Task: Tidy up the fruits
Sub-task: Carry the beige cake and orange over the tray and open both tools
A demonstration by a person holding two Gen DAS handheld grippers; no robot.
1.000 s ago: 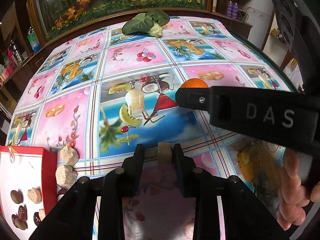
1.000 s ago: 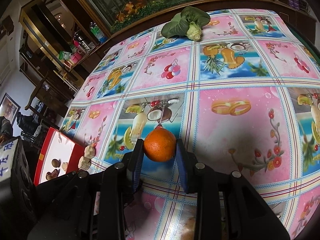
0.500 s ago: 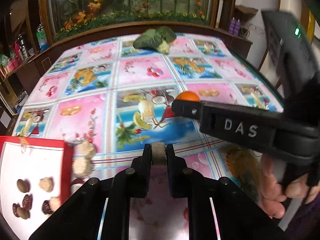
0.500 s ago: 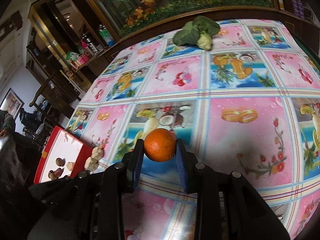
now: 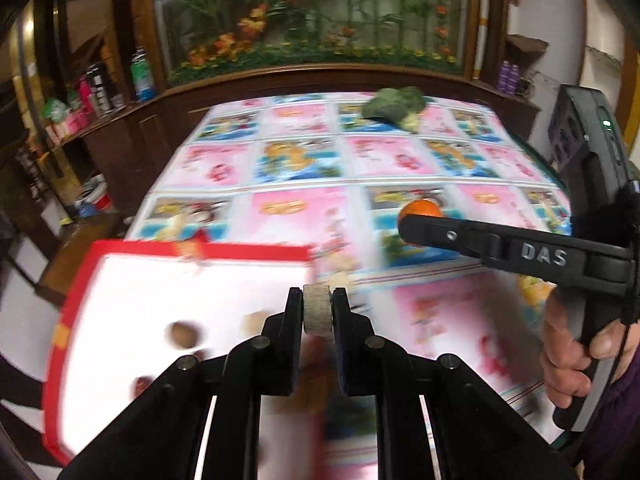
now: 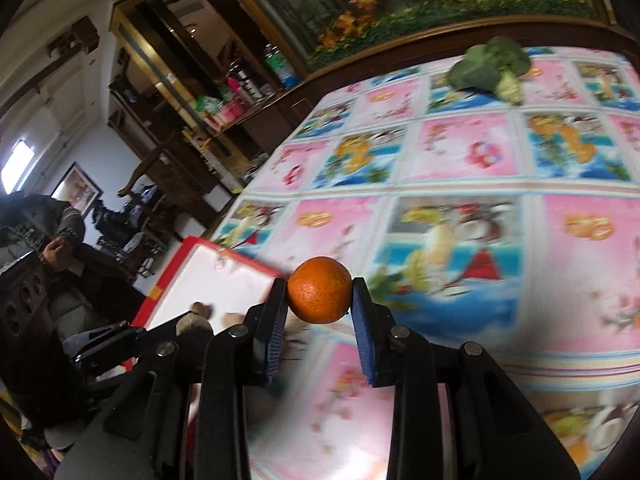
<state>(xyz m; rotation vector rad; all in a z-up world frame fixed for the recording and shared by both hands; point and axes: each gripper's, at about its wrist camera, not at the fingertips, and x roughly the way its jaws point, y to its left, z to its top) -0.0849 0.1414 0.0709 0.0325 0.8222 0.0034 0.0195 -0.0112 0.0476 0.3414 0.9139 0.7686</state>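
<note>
L gripper [image 5: 318, 312]: jaws closed tight on a small pale beige block [image 5: 317, 309], rough texture, upright between the pads. It hangs over the near-left part of the table [image 5: 420, 156], at the right edge of the red-rimmed white tray [image 5: 132, 276]. Tray sits at the table's near-left corner, partly over the left edge. On the tray, blurred: one brown roundish piece [image 5: 183, 334], a paler one [image 5: 250, 322] just right of it, a dark reddish one [image 5: 142, 384] nearer the cam. Can't tell what they are, too much blur.

R gripper [image 6: 320, 300]: fingers partway open, clamped on an orange [image 6: 319, 290], pads pressing both sides, fruit clear of the cloth. In L wrist view the same gripper comes in from the right w/ "DAS" on its finger, held by the person's hand [image 5: 568, 356], purple sleeve [image 5: 616, 420] below. Orange is above the table's near-middle area, just right of the tray's far-right corner.

Tablecloth [image 6: 460, 152]: pink/blue squares w/ fruit prints, covers the whole table.

Far edge, right of center: green leafy veg [image 5: 394, 106] w/ pale stem end, lying on the cloth, well apart from both grippers.

Beyond the far edge: dark wood ledge, then a big glass case w/ plants + orange flowers [image 5: 312, 16]. Left of the table: shelves w/ bottles [image 5: 142, 76]. R wrist view, far left: another person's arm [image 6: 56, 240], blurry.
</note>
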